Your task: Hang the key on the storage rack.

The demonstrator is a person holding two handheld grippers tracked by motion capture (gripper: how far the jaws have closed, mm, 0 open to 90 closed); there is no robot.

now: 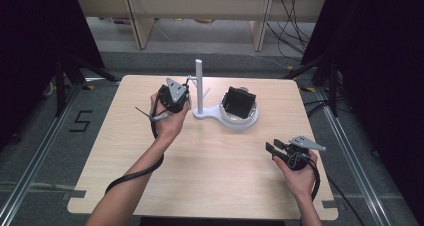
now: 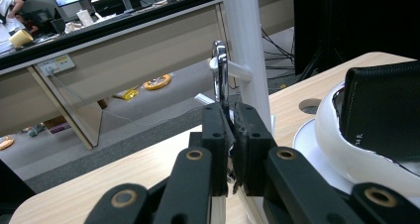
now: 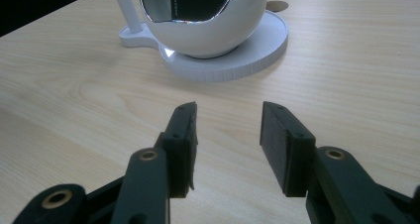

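1. While your left gripper (image 2: 229,116) sits clenched, its 2 jaws pinch the lower end of a small metal ring (image 2: 220,70) — the ring's top hangs on a short peg of the white stand (image 2: 245,45), at the table's (image 1: 150,186) far middle.
2. Your right gripper (image 3: 227,122) is released — jaws wide apart, grasping nothing, low over bare wood near the white bowl (image 3: 213,33).

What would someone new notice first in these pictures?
Most striking is the white stand at the table's far middle, its bowl holding a black wallet. The left tool is shut on a metal ring at the stand's peg, while the right tool is open over bare wood near the right edge.
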